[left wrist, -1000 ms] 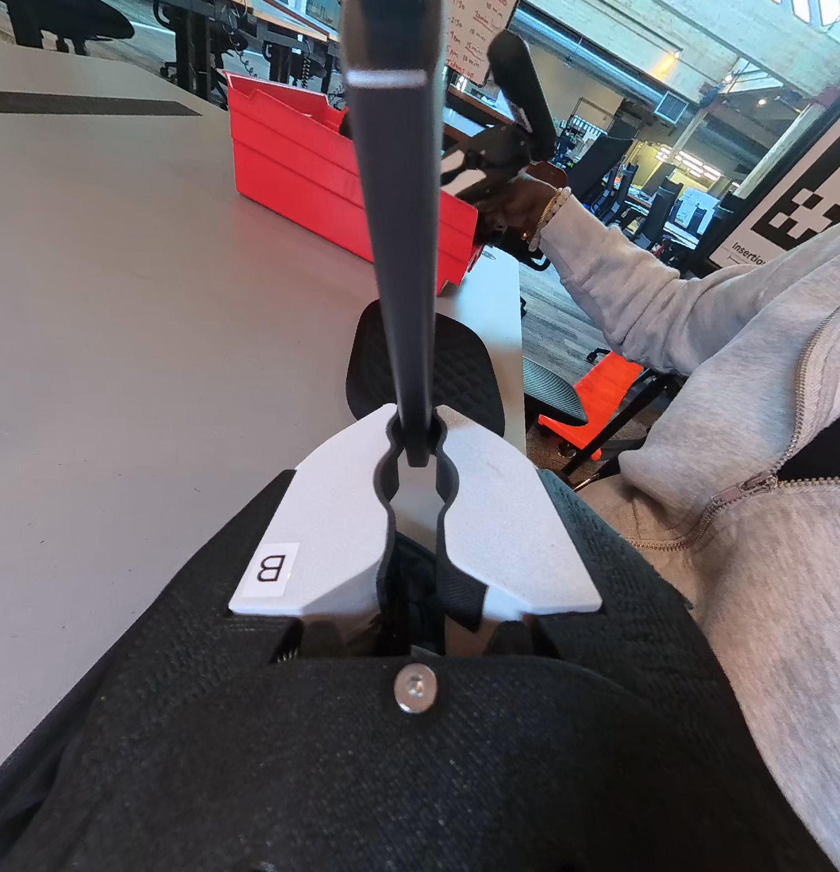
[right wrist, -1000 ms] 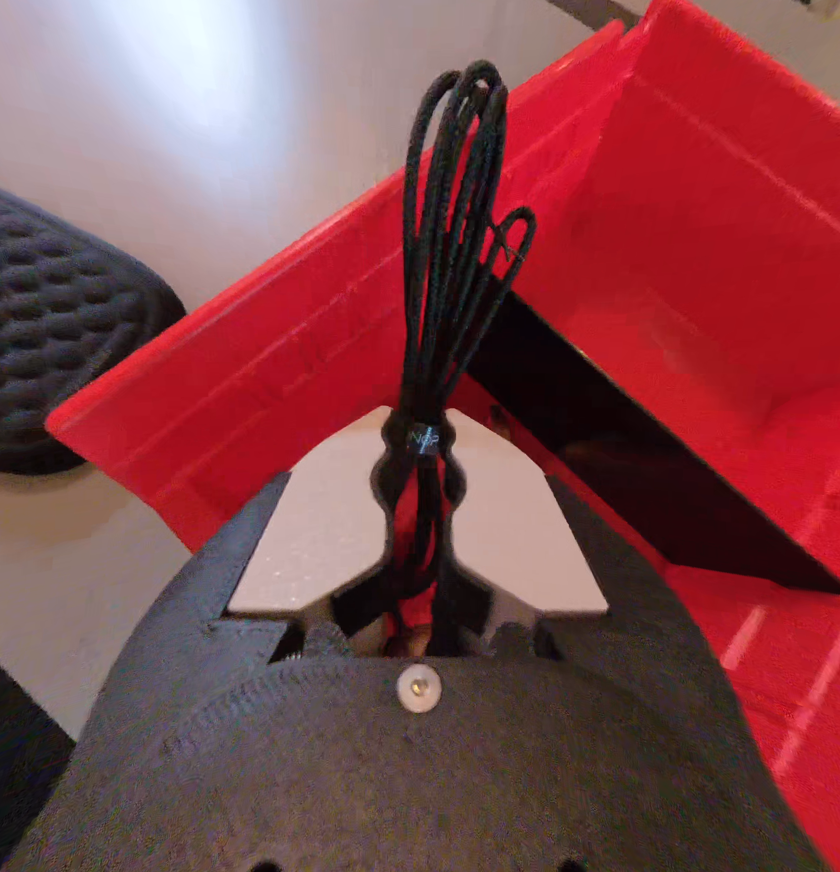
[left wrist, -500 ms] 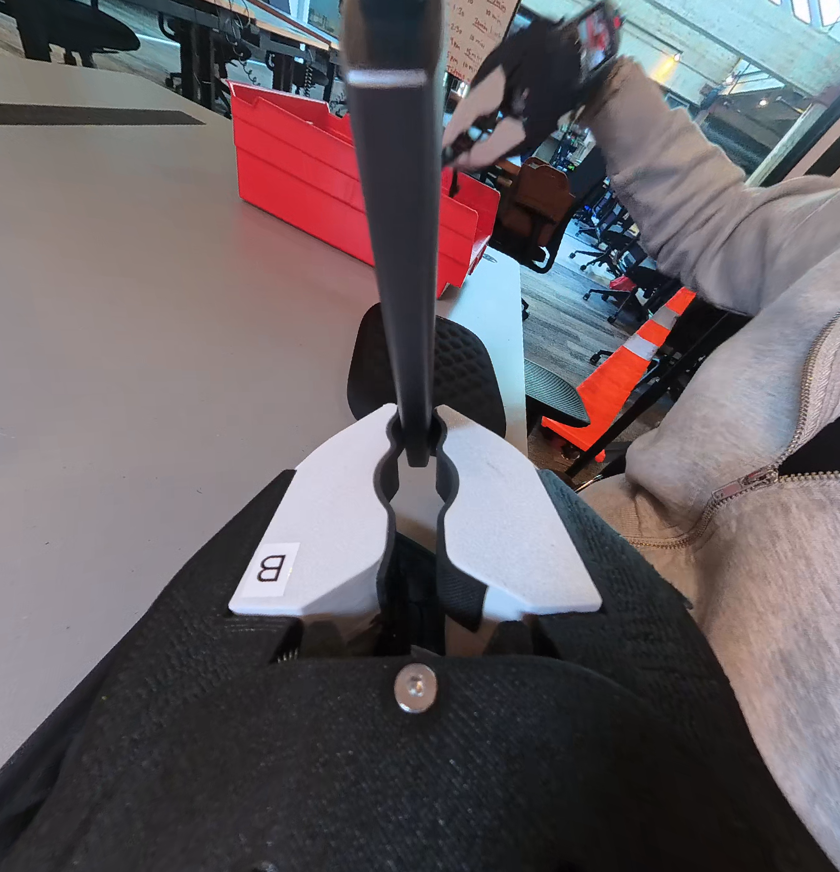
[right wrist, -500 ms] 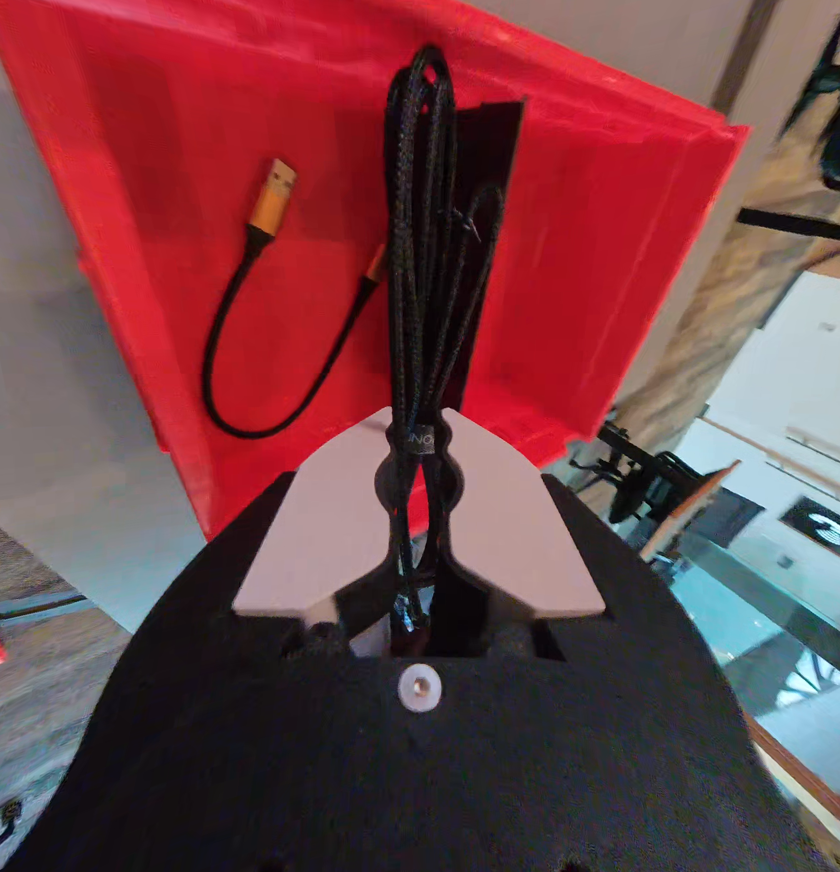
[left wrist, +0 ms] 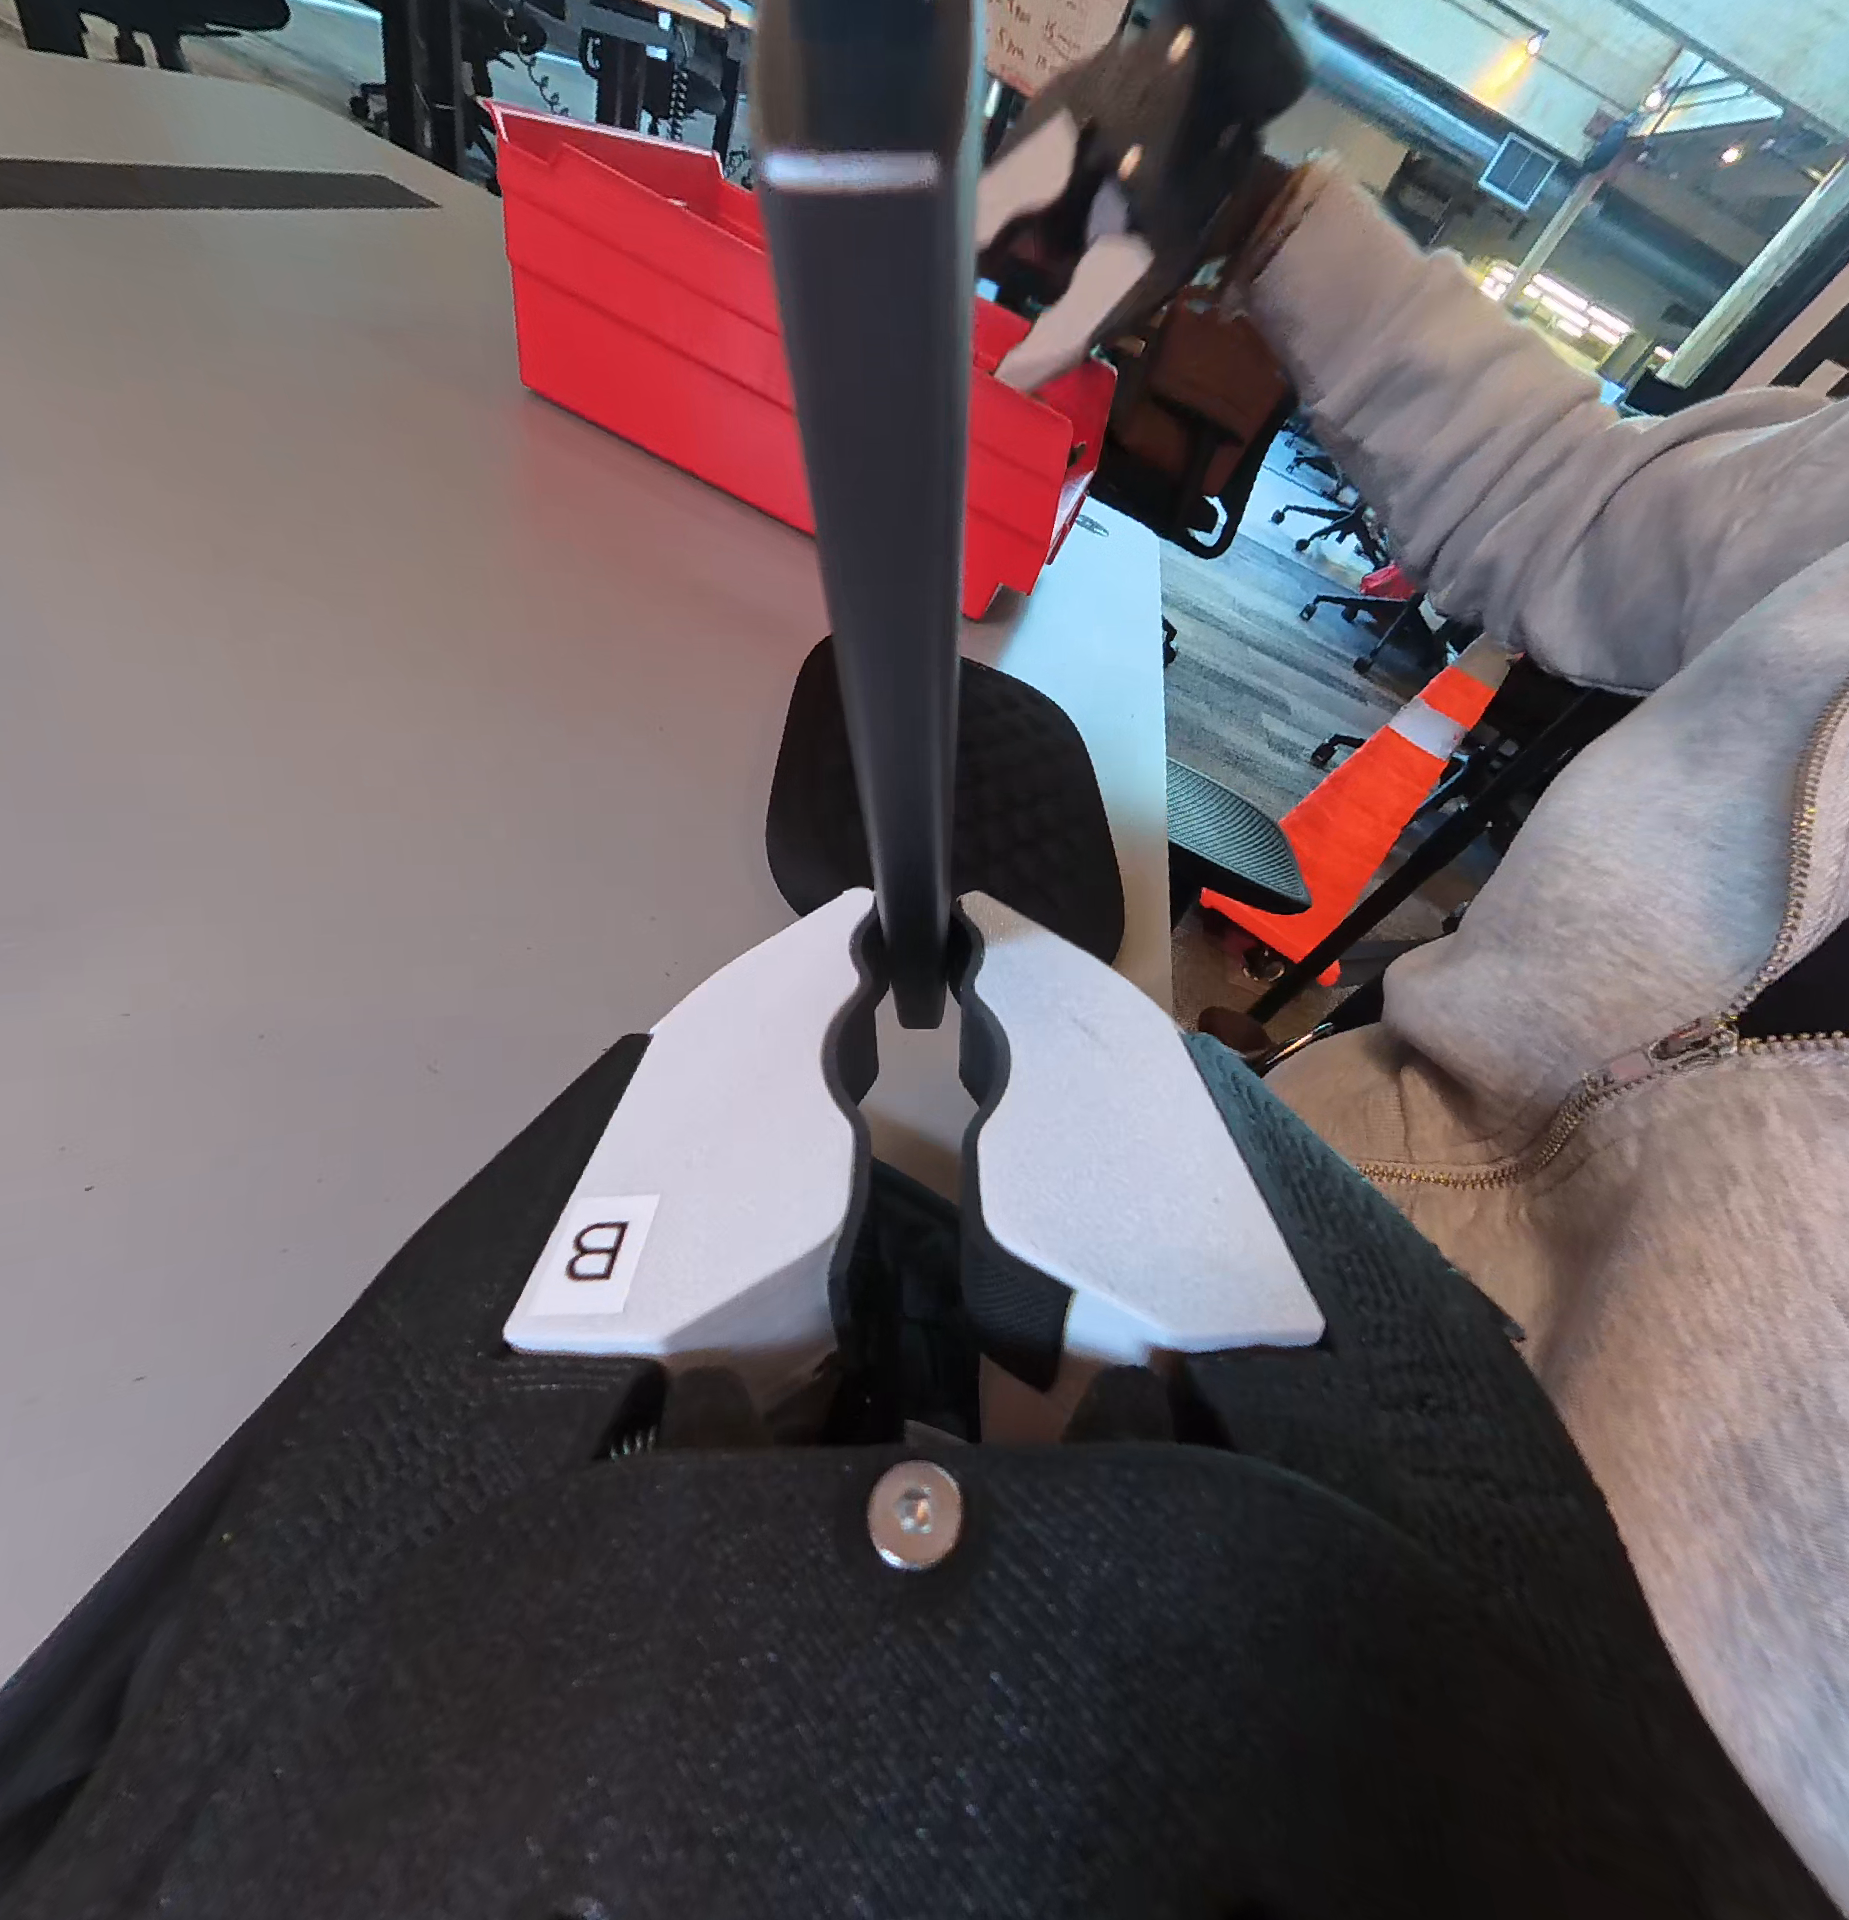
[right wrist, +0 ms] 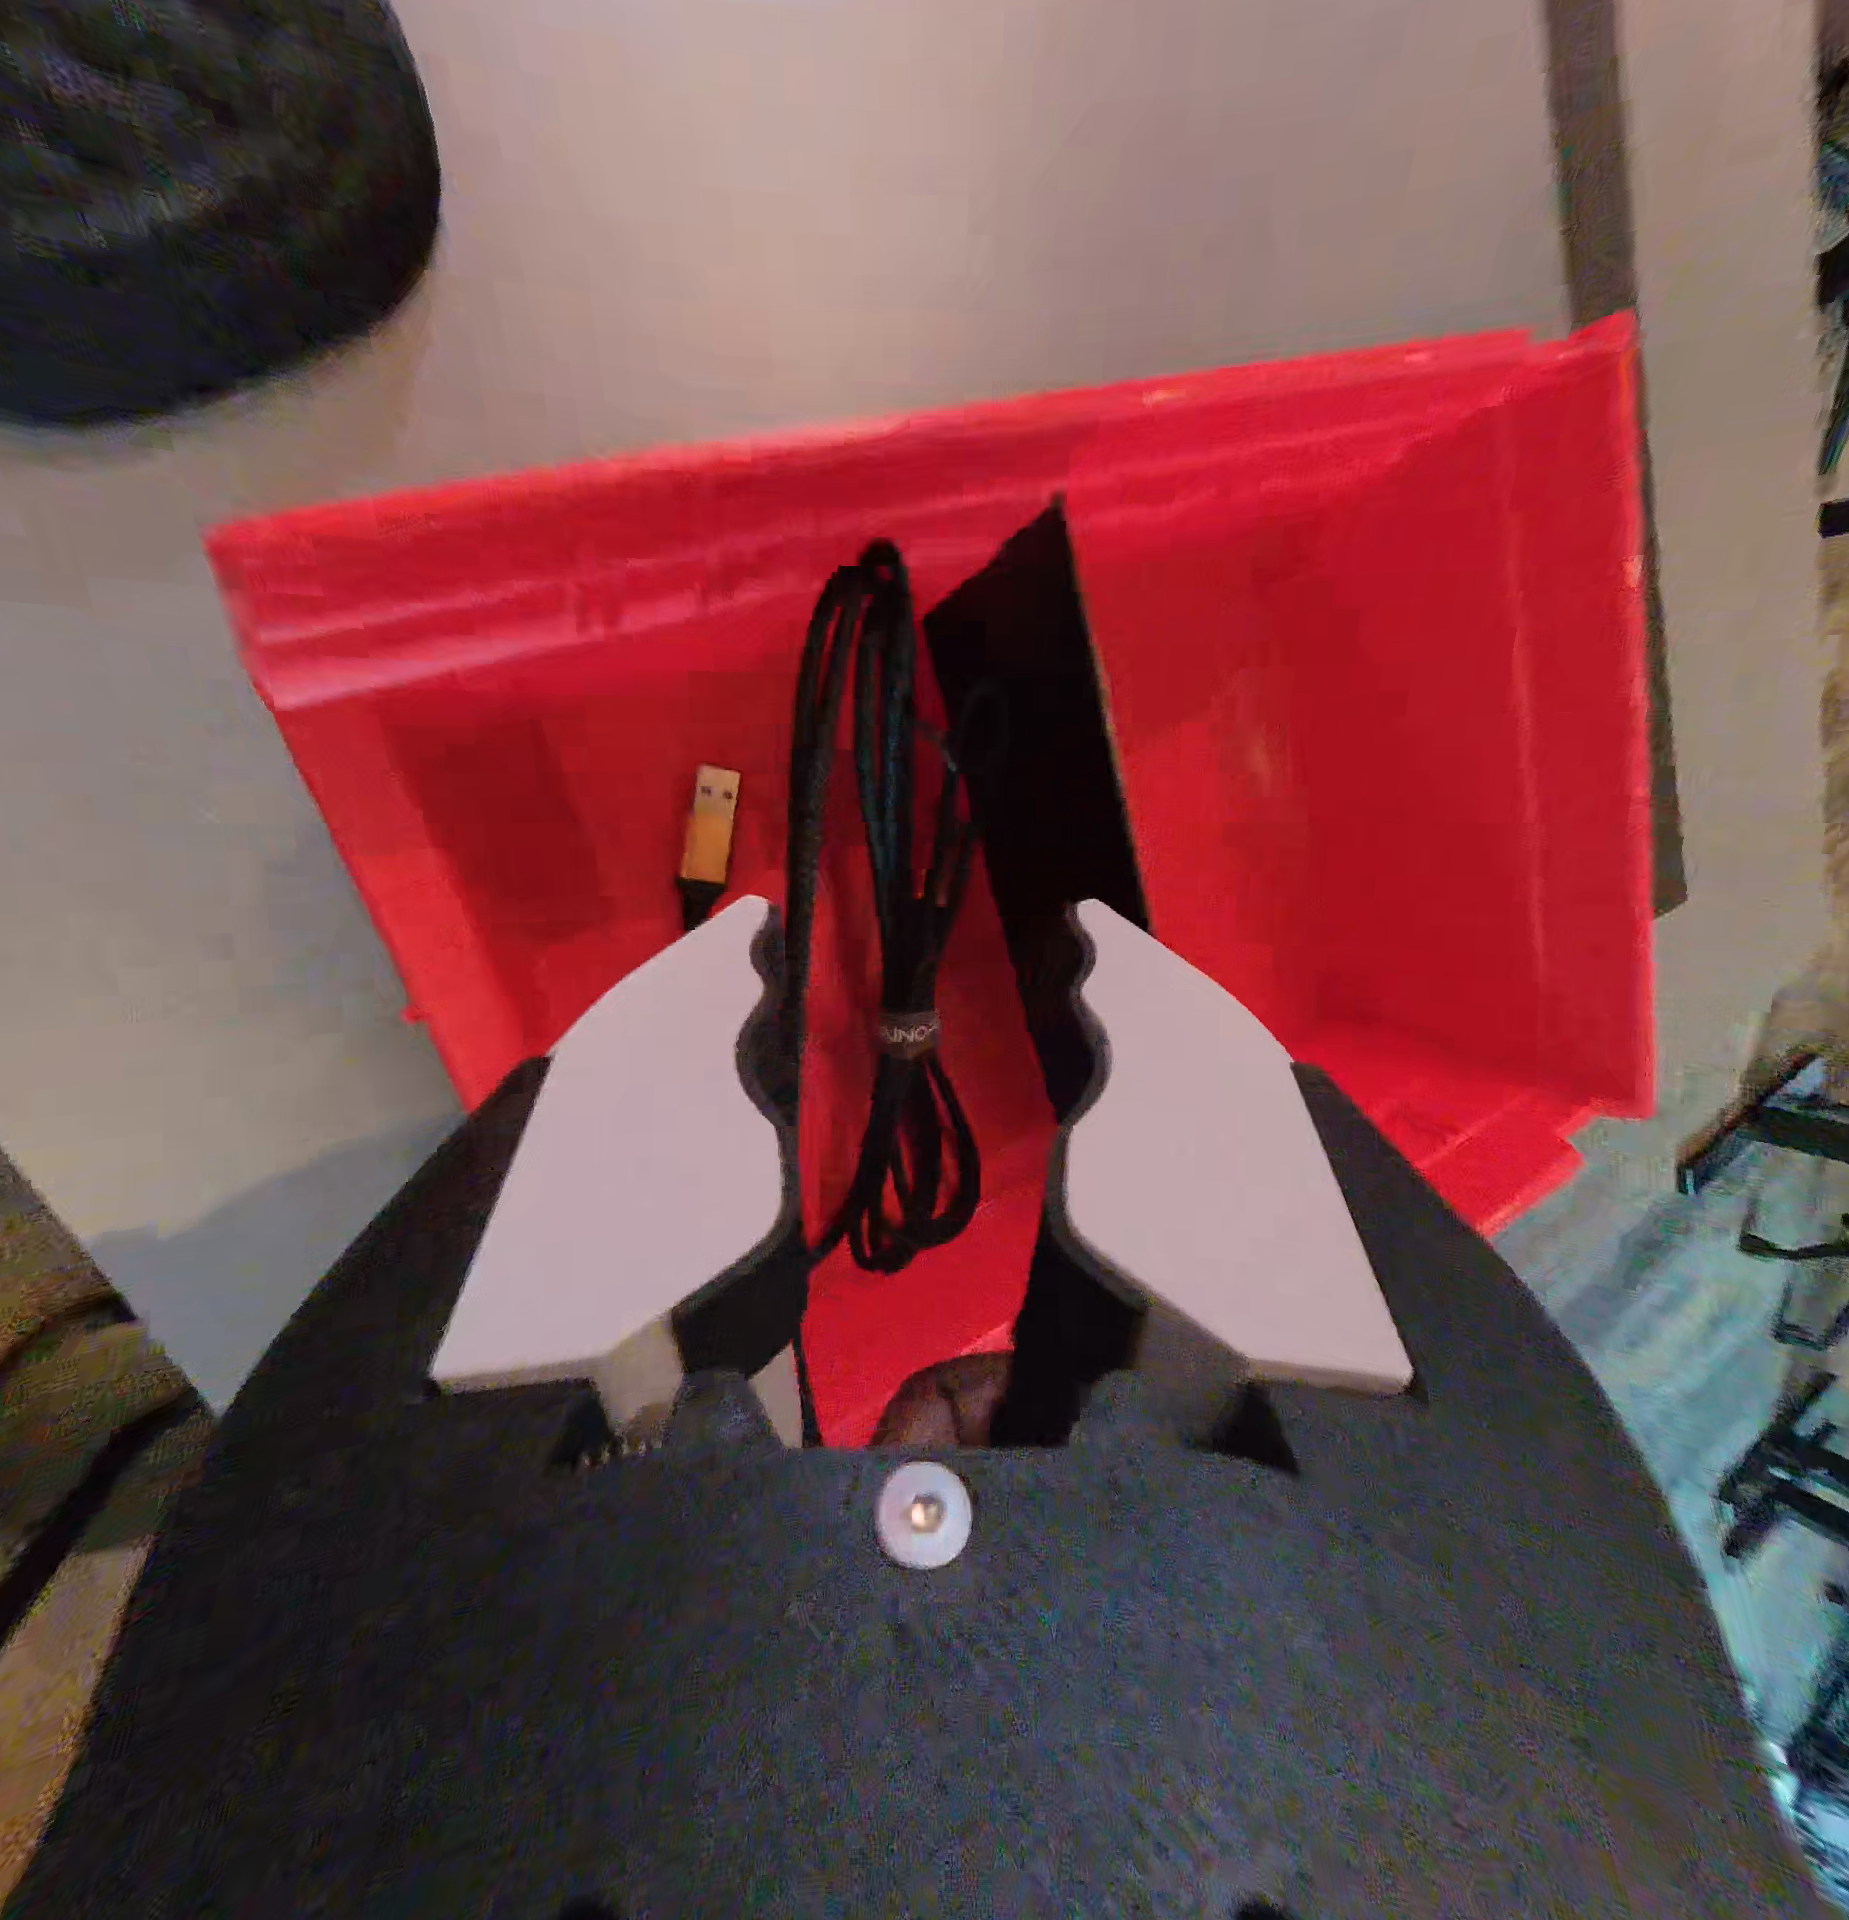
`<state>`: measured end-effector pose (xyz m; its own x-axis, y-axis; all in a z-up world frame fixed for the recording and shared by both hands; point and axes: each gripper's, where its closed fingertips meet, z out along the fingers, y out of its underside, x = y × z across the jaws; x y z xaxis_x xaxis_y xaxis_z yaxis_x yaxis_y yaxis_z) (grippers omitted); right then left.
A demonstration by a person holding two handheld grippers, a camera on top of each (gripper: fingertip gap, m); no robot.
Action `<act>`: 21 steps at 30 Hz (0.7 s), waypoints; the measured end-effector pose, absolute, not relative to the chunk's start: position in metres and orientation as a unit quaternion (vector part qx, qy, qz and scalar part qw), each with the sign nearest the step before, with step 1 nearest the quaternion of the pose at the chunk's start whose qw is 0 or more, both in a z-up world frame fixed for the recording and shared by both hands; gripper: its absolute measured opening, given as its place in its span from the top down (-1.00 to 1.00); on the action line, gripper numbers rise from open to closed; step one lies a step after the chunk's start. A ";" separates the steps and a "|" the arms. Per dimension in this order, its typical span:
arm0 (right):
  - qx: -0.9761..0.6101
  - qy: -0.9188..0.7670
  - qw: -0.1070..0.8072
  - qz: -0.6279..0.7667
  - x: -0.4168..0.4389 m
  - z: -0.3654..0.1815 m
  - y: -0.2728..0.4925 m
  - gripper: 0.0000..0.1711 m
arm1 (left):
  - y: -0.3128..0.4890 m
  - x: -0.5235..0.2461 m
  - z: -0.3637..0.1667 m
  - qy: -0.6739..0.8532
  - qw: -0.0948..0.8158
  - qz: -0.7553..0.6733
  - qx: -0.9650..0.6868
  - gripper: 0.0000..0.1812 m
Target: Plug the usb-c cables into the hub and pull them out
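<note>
Two grippers are seen. Nearest, the left gripper point(left wrist: 915, 951) has its jaws clamped on a slim black hub point(left wrist: 878, 499), held upright above the grey table point(left wrist: 328, 675). No cable is seen plugged into it, so the plugging and pulling appear finished, with only tidying left, though that is a judgement. Farther off, the right gripper point(right wrist: 925, 940) is poised over the red bin point(right wrist: 1419, 727), its jaws spread wide and holding nothing. The coiled black cable point(right wrist: 878, 883), bound by a strap, is seen between them and appears to be dropping into the bin beside the black divider point(right wrist: 1034, 727); whether it rests on the floor cannot be told. A short cable with an orange plug point(right wrist: 712, 836) lies alongside. Half a second ago the bundle was pinched by the right jaws; now it has been released
</note>
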<state>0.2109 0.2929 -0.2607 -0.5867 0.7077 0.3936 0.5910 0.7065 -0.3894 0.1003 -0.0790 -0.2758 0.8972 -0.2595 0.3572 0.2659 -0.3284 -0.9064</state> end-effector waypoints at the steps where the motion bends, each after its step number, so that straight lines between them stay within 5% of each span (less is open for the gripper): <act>1: -0.376 -0.877 0.271 0.128 0.213 -0.247 0.290 0.41 | -0.079 0.100 -0.275 -0.003 0.581 -0.229 -0.781 0.88; 9: -0.535 -0.830 0.104 0.119 0.291 -0.228 0.295 0.52 | -0.081 0.100 -0.272 0.000 0.591 -0.229 -0.774 0.88; 15: -0.533 -0.835 0.070 0.121 0.293 -0.276 0.273 0.60 | -0.082 0.099 -0.270 -0.004 0.596 -0.235 -0.767 0.88; 18: -0.529 -0.845 0.066 0.051 0.293 -0.304 0.288 0.92 | -0.081 0.098 -0.270 -0.006 0.596 -0.235 -0.768 0.88; 21: -0.521 -0.847 0.093 0.059 0.274 -0.303 0.296 0.95 | -0.081 0.099 -0.271 -0.003 0.595 -0.225 -0.772 0.88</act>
